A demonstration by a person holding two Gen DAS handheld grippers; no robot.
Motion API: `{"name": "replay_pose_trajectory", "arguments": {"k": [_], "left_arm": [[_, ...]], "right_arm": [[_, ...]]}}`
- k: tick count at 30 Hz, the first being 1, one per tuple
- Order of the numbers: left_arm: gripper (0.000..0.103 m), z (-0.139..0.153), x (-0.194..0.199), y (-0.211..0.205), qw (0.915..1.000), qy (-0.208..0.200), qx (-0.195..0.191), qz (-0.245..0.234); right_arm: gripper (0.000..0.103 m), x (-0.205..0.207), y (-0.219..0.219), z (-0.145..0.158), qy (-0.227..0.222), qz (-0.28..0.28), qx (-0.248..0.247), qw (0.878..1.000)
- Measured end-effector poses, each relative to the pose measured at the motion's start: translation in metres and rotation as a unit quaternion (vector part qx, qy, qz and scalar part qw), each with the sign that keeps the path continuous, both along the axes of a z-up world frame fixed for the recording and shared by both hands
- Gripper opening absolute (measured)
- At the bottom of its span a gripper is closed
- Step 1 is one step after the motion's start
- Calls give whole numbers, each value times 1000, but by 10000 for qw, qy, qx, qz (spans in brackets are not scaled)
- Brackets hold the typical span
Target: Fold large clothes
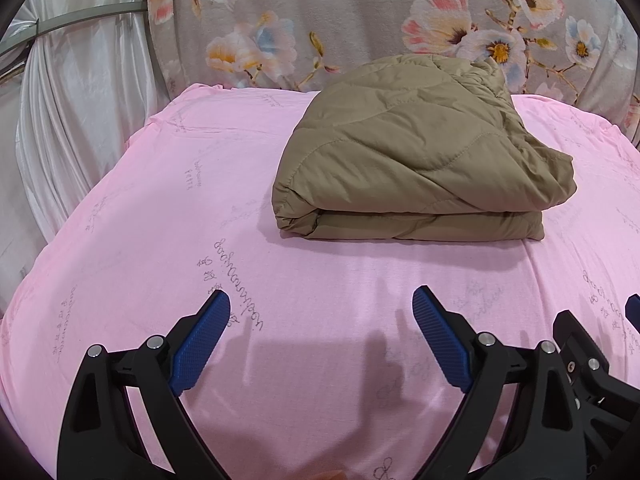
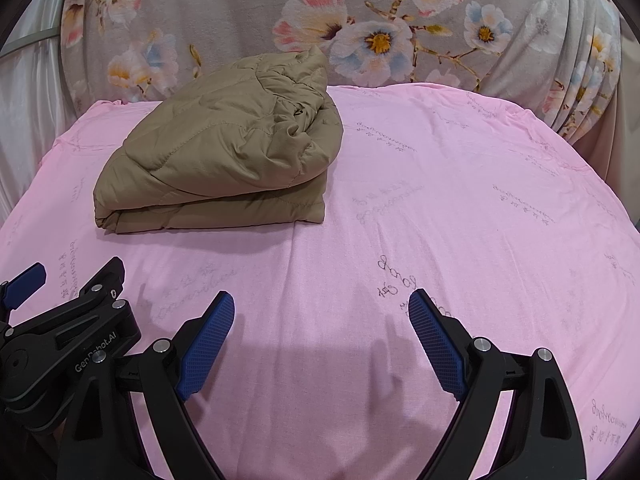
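Note:
A tan quilted jacket (image 1: 416, 156) lies folded into a thick rectangular bundle on the pink sheet (image 1: 200, 208), toward the far side. It also shows in the right wrist view (image 2: 224, 152), left of centre. My left gripper (image 1: 320, 300) is open and empty, hovering over the sheet in front of the jacket and well short of it. My right gripper (image 2: 320, 300) is open and empty too, to the right of the left one. The left gripper's body (image 2: 72, 332) shows at the lower left of the right wrist view.
The pink sheet (image 2: 460, 200) covers a bed or table with faint printed writing. A grey floral fabric (image 1: 360, 12) hangs behind it. White curtains (image 1: 80, 100) hang at the left. The surface's left and far edges drop away.

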State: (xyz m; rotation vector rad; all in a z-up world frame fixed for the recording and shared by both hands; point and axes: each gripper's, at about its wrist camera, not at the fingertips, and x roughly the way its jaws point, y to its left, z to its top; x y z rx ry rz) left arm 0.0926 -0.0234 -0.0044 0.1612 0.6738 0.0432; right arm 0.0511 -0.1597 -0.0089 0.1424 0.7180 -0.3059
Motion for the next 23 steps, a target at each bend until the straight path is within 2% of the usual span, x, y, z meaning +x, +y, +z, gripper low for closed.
{"name": "replay_pose_trajectory", "arguments": {"k": [23], "left_arm": [[86, 1, -1, -2, 10000, -12, -1, -30]], "right_arm": [[87, 0, 0, 1, 50, -53, -43, 10000]]}}
